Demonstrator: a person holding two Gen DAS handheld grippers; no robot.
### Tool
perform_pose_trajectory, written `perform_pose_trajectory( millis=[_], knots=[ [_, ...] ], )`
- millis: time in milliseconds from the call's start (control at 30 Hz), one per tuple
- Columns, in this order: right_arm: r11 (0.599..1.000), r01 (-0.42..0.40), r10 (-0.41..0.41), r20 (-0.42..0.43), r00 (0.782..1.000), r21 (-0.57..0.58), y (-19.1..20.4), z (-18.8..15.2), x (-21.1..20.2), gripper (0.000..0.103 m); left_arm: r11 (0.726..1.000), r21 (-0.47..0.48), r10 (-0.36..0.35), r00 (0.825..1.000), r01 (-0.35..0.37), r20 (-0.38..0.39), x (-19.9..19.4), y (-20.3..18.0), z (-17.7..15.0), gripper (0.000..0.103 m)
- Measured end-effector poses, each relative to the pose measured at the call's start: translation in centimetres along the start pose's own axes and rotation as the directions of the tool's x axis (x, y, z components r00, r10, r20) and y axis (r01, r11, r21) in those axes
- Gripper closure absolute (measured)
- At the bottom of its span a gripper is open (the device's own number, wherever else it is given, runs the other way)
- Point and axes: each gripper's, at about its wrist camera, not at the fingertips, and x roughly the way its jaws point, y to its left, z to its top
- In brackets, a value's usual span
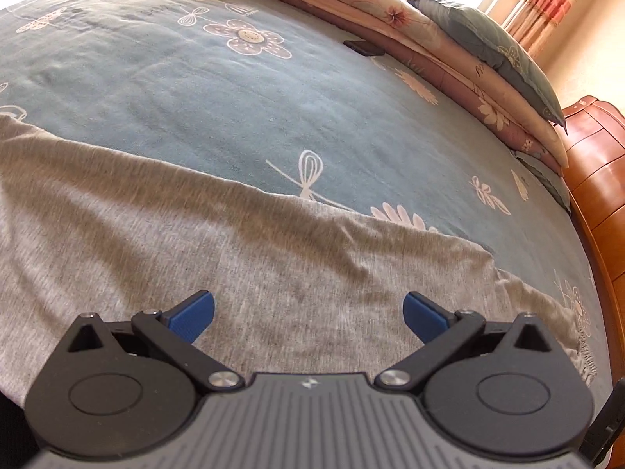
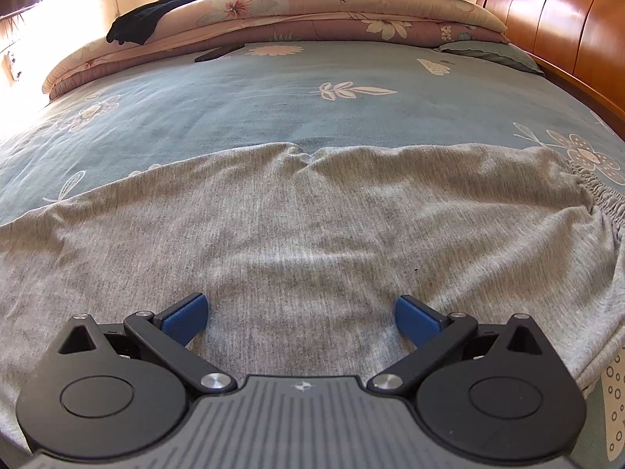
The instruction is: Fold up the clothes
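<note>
Sunlit bed [image 1: 234, 117] is carrying the grey garment [image 2: 312, 234] lying spread flat, while the left gripper [image 1: 308, 314] and right gripper [image 2: 300, 316] are hovering over it, fingers spread and empty, likely readying a fold.

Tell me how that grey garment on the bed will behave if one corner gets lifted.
The grey garment looks like thin knit with soft wrinkles, so it will probably droop limply rather than hold shape. It likely weighs little. Its gathered elastic edge may bunch, and the cloth could drag across the bedsheet.
</note>
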Motion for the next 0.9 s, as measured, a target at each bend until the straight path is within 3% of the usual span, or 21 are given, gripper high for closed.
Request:
perform_pose_trajectory(
  millis=[100,233,433,533,667,800,900],
  knots=[
    [1.000,-0.001,0.001,0.000,1.000,0.000,-0.1,0.0,0.1,0.000,0.999,-0.018,0.028,0.999,-0.029,-0.034,1.5,0.7,-0.7,0.001],
    [1.000,0.012,-0.012,0.001,1.000,0.012,0.2,-0.2,-0.2,0.000,0.999,-0.029,0.025,1.000,-0.025,-0.010,0.8,2.4,-1.6,0.001],
    [1.000,0.015,-0.015,0.003,1.000,0.008,0.2,-0.2,-0.3,0.000,0.988,-0.081,0.128,0.992,-0.128,-0.008,-1.1,6.6,-0.5,0.001],
    [1.000,0.018,-0.018,0.004,1.000,0.002,0.3,-0.2,-0.2,0.000,0.972,-0.110,0.207,0.978,-0.206,-0.001,-2.5,8.4,0.8,0.001],
    [1.000,0.022,-0.022,0.006,1.000,-0.003,0.3,-0.3,-0.2,0.000,0.979,-0.127,0.162,0.986,-0.156,0.033,-3.9,10.0,2.8,0.001],
    [1.000,0.023,-0.023,0.010,1.000,-0.009,0.4,-0.3,-0.2,0.000,0.980,-0.159,0.116,0.993,-0.117,-0.017,-2.6,11.9,4.0,0.001],
    [1.000,0.021,-0.020,0.010,1.000,-0.011,0.3,-0.3,-0.2,0.000,0.965,-0.135,0.217,0.974,-0.225,-0.068,-1.4,13.6,4.3,0.001]
  ],
)
